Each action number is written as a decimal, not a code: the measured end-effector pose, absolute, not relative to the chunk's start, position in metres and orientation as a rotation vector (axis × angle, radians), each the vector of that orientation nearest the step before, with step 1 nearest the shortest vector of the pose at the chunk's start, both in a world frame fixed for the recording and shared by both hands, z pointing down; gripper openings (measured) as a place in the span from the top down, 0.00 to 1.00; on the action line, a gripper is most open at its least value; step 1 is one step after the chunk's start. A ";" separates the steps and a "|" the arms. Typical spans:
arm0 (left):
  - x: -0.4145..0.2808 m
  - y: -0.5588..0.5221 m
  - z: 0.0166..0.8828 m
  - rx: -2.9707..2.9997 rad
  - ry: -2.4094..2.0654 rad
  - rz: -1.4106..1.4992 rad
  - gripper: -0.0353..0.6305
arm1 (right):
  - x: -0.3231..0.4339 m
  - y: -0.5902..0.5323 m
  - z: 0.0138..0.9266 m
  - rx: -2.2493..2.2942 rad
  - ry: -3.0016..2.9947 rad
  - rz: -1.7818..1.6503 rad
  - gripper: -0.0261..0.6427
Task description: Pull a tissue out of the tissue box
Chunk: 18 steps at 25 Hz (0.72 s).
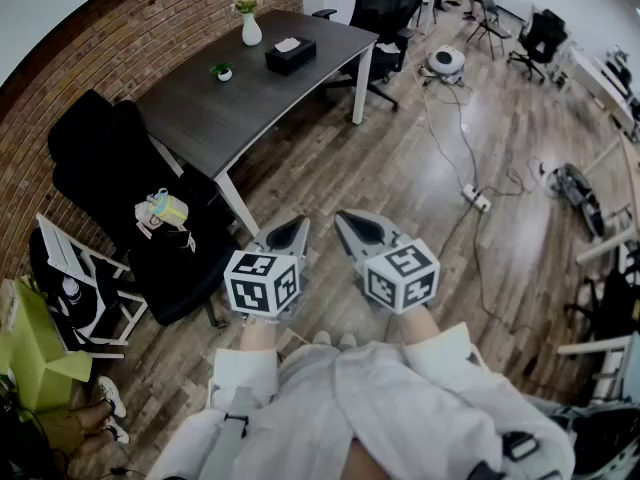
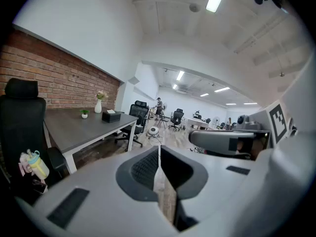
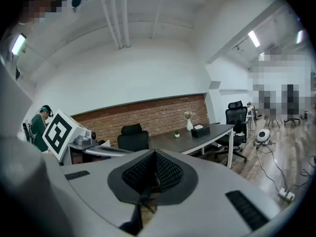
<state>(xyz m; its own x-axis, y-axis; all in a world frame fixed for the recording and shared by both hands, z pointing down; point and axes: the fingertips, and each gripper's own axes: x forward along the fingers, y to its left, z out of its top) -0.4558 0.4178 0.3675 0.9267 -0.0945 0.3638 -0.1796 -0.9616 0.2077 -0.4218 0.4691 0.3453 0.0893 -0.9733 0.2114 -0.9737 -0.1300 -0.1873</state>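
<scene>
While left claw (image 1: 300, 224) and right claw (image 1: 341, 218) sit closed, empty, the tissue box (image 1: 290, 55) looks black, rectangular.

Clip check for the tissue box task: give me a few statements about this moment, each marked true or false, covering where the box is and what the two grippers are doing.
1. The tissue box sits on the dark table. True.
2. The left gripper holds a tissue. False: its jaws are shut with nothing between them.
3. A white vase stands on the same table as the tissue box. True.
4. The right gripper is touching the tissue box. False: it is held over the wooden floor, well short of the table, with its jaws shut on nothing.
</scene>
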 end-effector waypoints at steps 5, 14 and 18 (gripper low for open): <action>-0.460 0.416 0.371 2.844 -0.212 0.525 0.93 | -0.418 0.471 0.345 2.334 -2.057 0.458 0.96; -0.455 0.417 0.374 2.813 -0.247 0.517 0.93 | -0.401 0.480 0.349 2.363 -2.029 0.476 0.96; -0.453 0.417 0.373 2.835 -0.236 0.491 0.93 | -0.398 0.484 0.344 2.389 -2.073 0.436 0.96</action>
